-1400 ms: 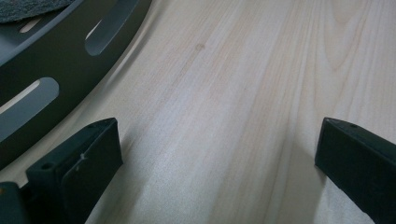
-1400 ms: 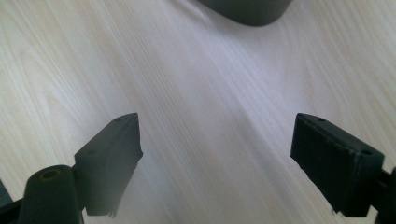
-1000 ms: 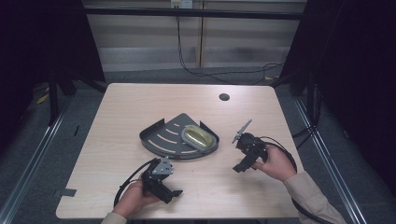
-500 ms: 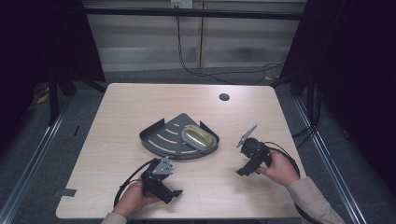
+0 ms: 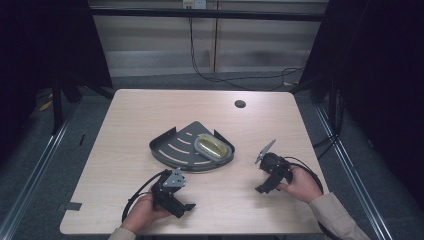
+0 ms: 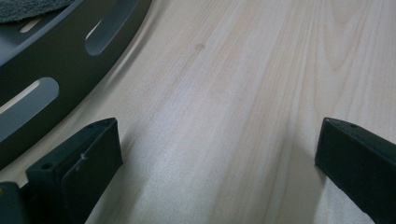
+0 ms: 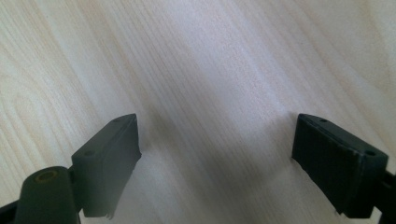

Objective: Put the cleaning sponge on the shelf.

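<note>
right gripper drew back | tray dark, slotted, sponge inside

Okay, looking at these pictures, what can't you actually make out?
- High view: the yellowish oval object on the dark grey fan-shaped slotted tray is too small to identify.
- Left gripper view: the tray is cut off by the frame's left and top edges.
- High view: the left tongs and right tongs are too small to judge; their own views show both open.
</note>
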`<state>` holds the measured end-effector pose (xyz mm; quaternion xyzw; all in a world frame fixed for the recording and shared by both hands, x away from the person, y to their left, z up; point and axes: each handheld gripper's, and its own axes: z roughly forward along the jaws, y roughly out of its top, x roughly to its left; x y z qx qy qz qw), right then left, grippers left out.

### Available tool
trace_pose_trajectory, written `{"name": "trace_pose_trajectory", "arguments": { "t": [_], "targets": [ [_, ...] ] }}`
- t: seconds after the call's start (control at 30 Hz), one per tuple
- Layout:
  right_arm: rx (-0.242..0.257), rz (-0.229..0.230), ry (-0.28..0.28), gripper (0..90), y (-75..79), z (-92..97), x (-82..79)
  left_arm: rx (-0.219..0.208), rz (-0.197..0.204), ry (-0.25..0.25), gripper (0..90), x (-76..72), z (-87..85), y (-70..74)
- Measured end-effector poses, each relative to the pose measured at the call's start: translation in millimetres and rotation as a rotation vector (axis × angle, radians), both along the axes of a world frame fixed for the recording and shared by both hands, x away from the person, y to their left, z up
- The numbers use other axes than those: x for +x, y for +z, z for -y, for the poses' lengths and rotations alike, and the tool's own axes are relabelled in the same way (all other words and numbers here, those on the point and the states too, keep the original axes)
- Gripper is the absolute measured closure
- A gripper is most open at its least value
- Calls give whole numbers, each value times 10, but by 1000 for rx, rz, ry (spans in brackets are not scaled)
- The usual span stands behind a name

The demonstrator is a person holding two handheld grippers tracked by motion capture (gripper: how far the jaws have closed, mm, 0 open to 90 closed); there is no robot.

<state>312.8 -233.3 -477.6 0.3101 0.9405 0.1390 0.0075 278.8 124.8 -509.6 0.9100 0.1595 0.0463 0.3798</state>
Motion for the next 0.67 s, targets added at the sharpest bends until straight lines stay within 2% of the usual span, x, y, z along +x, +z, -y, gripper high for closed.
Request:
{"name": "trace_pose_trajectory", "arguments": {
  "t": [0.07,0.13,0.23,0.33,0.67],
  "targets": [
    [10,1,-6,143,-4,9,-7,2,0,-1,0,0,-1,1],
    [3,35,7,121,-24,22,-19,-1,0,0,0,0,0,-1],
    [3,50,8,105,-38,22,-44,0,0,0,0,0,0,0],
    [31,71,4,101,-51,61,-69,3,0,-1,0,0,-1,2],
    [67,96,-32,76,-78,96,-104,2,0,-1,0,0,0,1]
  ]
}}
